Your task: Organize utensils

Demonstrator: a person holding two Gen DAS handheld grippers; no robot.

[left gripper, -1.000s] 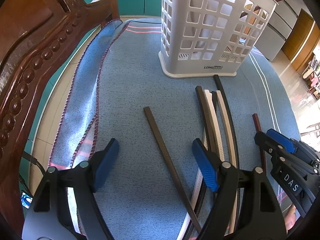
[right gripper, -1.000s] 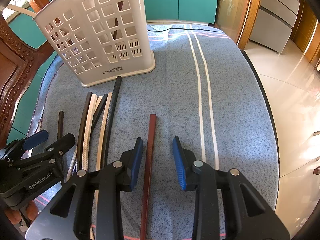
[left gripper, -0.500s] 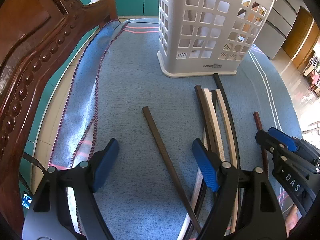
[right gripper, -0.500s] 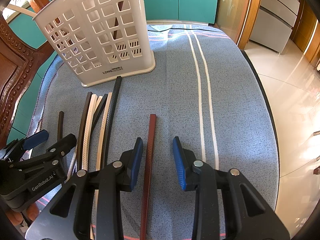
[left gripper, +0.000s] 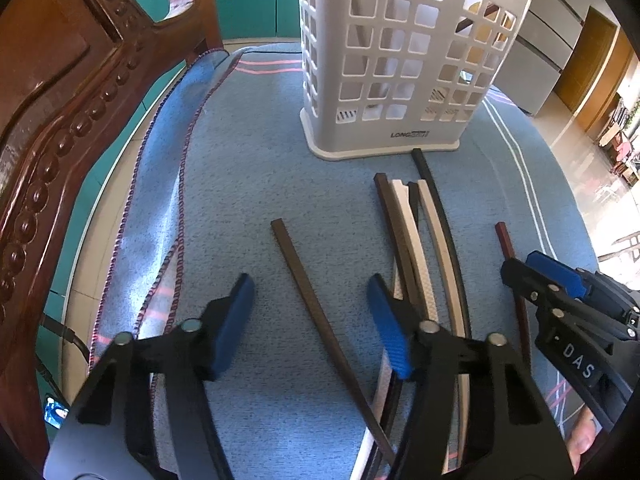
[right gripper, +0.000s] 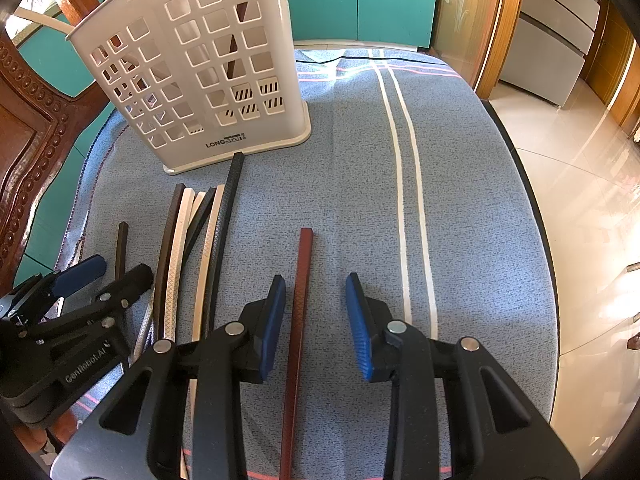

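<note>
Our left tongs (left gripper: 310, 320) have just been closing yet stand apart over a dark brown chopstick (left gripper: 316, 304). Our right tongs (right gripper: 316, 322) stand apart around a red chopstick (right gripper: 298, 320) (untouched). Both lie near the white basket (right gripper: 192, 76) on the counter (right gripper: 460, 200).

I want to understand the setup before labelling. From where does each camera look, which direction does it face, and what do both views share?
Left wrist view: sits on the left gripper, looks steeply down over the blue cloth at a dark brown chopstick lying between its open, just-narrowed jaws; the right gripper shows at the right edge.
Right wrist view: sits on the right gripper, looks down at a red-brown chopstick between its open jaws; the left gripper shows at lower left.
Shared: the white basket and the bundle of chopsticks.
</note>
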